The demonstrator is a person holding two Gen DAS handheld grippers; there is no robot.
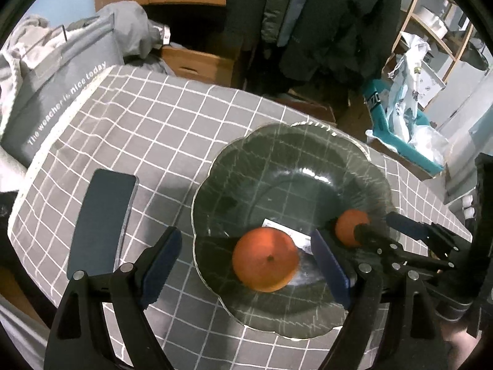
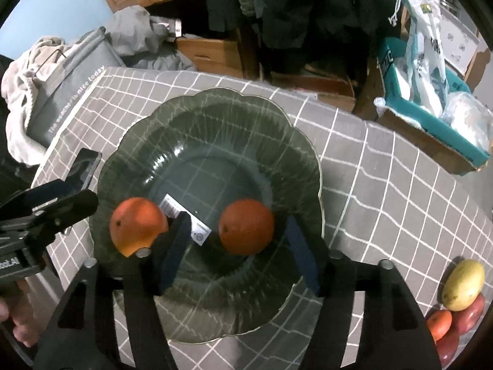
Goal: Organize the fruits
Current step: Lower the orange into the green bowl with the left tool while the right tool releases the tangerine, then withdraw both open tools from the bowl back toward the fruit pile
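A dark green scalloped glass plate (image 1: 277, 154) (image 2: 215, 117) lies on the grey checked tablecloth. Two oranges lie in it: a larger one (image 1: 265, 259) (image 2: 137, 225) and a smaller one (image 1: 349, 226) (image 2: 246, 226). My left gripper (image 1: 246, 256) is open, its fingers wide apart on either side of the larger orange and apart from it. My right gripper (image 2: 238, 240) is open, its fingers on either side of the smaller orange with gaps showing. It also shows in the left wrist view (image 1: 382, 222).
A dark phone (image 1: 103, 222) lies on the cloth left of the plate. A yellow mango (image 2: 463, 285), a small orange fruit (image 2: 439, 323) and red fruit (image 2: 468, 311) lie at the right edge. A grey bag (image 1: 58, 98) stands far left; a teal box (image 2: 431, 117) stands beyond the table.
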